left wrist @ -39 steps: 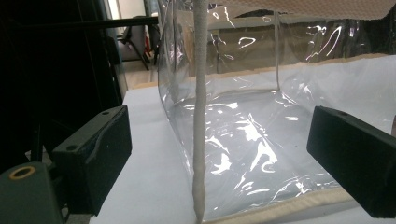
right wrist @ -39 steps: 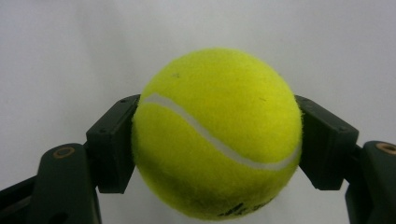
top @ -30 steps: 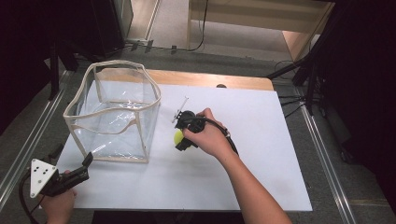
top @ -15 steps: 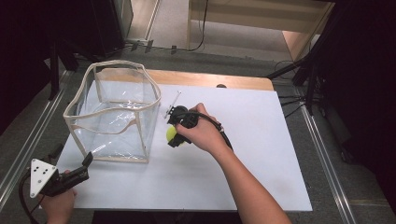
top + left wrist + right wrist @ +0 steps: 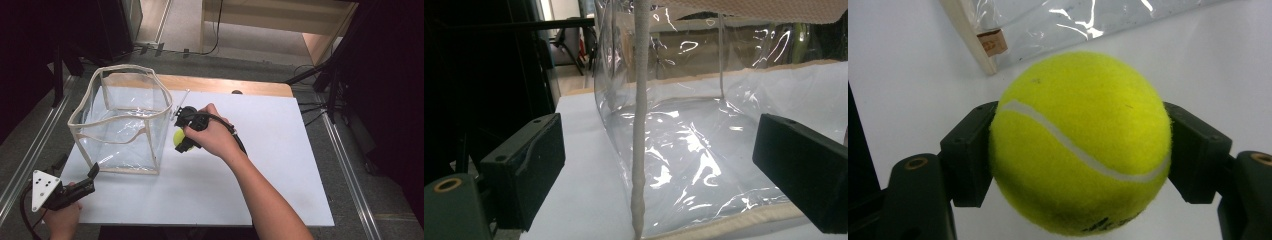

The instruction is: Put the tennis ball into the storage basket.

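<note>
A white bench (image 5: 280, 150) with a wooden far edge (image 5: 225, 85) stands on grey floor (image 5: 185, 30). Metal rails (image 5: 350, 175) flank it; a pale wooden cabinet (image 5: 280, 20) stands behind, and the surroundings are dark.

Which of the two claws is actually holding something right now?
The right claw, beside the clear bag, clamps a yellow tennis ball. The left claw stands open at the bag's corner.

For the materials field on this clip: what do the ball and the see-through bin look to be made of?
Tennis ball: yellow-green felt, fuzzy and matte, with a white curved seam; probably a rubber core, unseen. It sits clamped in the right tool.

Bin: clear soft plastic, likely vinyl, glossy, shown by creases and bright glare streaks. Its rim and edges carry cream woven-looking fabric trim.
</note>
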A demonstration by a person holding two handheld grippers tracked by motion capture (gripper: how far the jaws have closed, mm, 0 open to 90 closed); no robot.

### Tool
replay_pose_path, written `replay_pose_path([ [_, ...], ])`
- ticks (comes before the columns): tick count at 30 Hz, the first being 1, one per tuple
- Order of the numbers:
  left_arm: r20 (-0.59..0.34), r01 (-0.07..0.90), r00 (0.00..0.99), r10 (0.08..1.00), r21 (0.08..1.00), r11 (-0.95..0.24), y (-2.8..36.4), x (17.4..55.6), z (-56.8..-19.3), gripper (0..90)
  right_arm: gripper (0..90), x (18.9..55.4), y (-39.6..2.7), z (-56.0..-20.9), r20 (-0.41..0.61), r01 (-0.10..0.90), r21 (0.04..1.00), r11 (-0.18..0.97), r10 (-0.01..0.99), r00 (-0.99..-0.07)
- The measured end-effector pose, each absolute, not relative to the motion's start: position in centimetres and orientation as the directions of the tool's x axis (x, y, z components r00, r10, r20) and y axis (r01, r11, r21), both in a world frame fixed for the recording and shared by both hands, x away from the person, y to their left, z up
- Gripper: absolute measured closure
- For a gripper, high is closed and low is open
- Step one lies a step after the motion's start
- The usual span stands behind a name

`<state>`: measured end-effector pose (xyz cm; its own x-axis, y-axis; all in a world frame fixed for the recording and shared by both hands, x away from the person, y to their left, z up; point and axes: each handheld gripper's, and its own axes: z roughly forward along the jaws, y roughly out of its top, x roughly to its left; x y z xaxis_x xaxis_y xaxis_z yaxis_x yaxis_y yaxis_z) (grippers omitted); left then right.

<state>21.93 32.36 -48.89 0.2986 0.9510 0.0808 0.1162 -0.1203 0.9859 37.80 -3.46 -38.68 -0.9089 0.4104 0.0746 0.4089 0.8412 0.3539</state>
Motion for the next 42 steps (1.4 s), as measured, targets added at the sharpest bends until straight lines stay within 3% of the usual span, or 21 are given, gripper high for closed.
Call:
replay_pose_path([
  [42, 0.078, 0.119, 0.296, 0.952, 0.986, -0.118, 32.4, 22.0, -48.9, 6.9, 23.4, 39.4, -2.8, -31.8, 0.046, 0.374, 0.371, 0.850, 0.385, -0.922],
])
